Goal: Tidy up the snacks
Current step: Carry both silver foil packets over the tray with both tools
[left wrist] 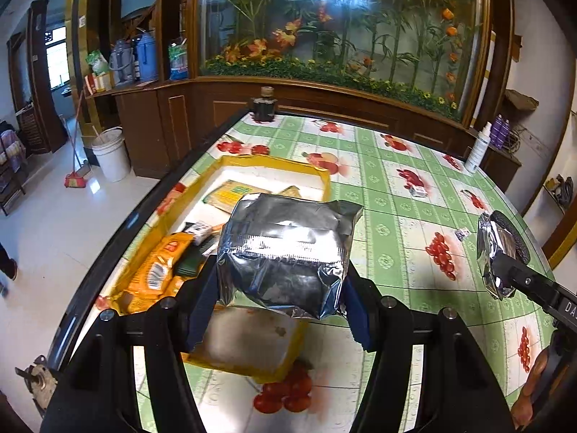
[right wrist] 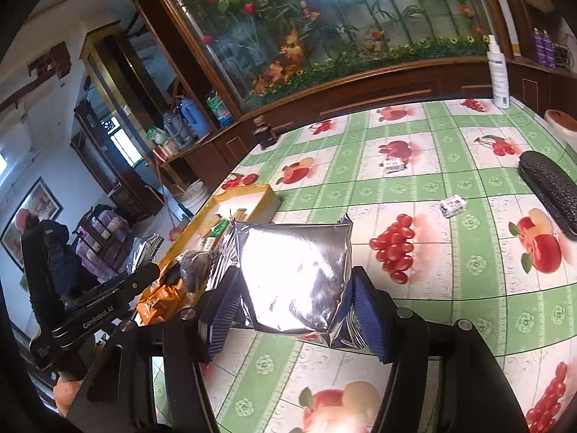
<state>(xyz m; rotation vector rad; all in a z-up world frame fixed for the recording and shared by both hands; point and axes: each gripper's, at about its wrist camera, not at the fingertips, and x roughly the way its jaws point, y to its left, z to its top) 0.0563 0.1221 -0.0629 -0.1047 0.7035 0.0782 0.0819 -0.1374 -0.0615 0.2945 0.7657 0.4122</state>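
While each claw clamps a silver pouch (left wrist: 288, 249), yellow tray (left wrist: 326, 176) near table edge (left wrist: 151, 209), open tablecloth (right wrist: 450, 288) rightward.

- A wide glass display case (left wrist: 342, 21) of artificial flowers and bamboo spans the far wall in dark wood framing
- white glossy floor tiles (left wrist: 47, 216); a white bucket (left wrist: 111, 153); a red broom (left wrist: 75, 180)
- daylight enters through a window (left wrist: 57, 57) far left

You have one crinkled silver foil packet (left wrist: 285, 249) lifted over the yellow tray (left wrist: 326, 176), and a second silver foil packet (right wrist: 299, 278) raised just right of that tray.
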